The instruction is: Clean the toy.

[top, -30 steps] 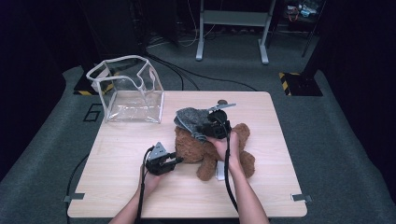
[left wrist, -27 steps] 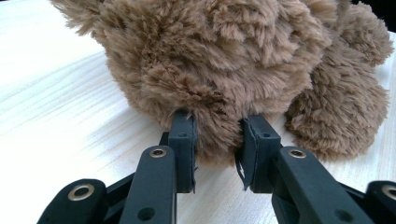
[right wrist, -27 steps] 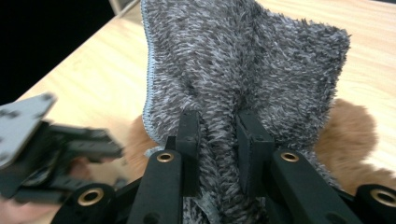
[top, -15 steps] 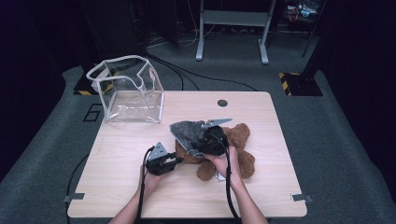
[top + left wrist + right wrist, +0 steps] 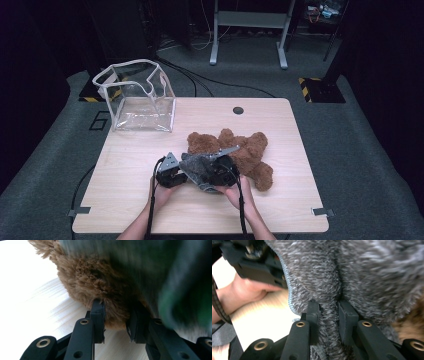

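Observation:
A brown teddy bear [image 5: 245, 150] lies on the wooden table [image 5: 130, 165], right of centre. My left gripper [image 5: 184, 175] is shut on a furry brown limb of the bear [image 5: 100, 287], its pads pressing the fur from both sides. My right gripper [image 5: 207, 176] is shut on a fold of grey fleecy cloth [image 5: 332, 307], which hangs over the bear's near side. In the high view the grey cloth [image 5: 197, 167] bunches between the two grippers. A hand and the left gripper's black body [image 5: 257, 262] sit close behind the cloth in the right gripper view.
A clear plastic bag with white trim [image 5: 137, 97] stands open at the table's back left. A round black hole [image 5: 238, 110] marks the back edge. Cables trail from both grippers off the front edge. Dark floor and a metal stand lie beyond the table.
My right gripper has carried the grey cloth toward me and down, from above the bear's top to its near side beside the left gripper. The left gripper has stayed put.

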`<control>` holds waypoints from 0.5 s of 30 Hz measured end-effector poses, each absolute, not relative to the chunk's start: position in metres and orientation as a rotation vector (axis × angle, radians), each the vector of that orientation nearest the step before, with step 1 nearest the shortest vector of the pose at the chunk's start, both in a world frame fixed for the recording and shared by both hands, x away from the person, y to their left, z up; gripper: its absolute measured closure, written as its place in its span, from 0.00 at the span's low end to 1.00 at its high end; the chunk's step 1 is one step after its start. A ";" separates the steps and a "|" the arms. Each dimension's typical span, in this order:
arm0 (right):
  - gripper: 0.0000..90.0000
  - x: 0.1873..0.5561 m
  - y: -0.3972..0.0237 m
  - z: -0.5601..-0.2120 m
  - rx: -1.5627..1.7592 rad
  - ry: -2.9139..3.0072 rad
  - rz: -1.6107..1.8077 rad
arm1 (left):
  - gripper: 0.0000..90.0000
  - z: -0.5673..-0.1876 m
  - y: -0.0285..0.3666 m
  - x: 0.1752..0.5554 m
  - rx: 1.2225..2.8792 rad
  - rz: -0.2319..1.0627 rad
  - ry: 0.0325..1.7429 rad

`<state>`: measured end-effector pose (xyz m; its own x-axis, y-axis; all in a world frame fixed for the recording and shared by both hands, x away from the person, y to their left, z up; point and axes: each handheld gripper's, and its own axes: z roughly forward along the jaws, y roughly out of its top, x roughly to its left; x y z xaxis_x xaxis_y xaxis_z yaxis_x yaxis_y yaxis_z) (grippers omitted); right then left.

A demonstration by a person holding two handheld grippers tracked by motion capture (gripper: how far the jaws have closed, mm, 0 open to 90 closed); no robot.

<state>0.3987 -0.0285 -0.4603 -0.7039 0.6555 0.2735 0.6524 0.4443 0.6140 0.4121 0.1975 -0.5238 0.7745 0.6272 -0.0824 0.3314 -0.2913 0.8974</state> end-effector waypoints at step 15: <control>0.82 0.380 -0.057 -0.438 1.153 2.653 1.218 | 0.53 -0.522 0.200 0.410 1.874 0.363 0.797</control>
<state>0.3799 -0.0566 -0.4377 -0.7300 0.6222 0.2828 0.6201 0.4289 0.6570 0.4105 0.2001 -0.5224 0.7350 0.6701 -0.1040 0.3617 -0.2577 0.8960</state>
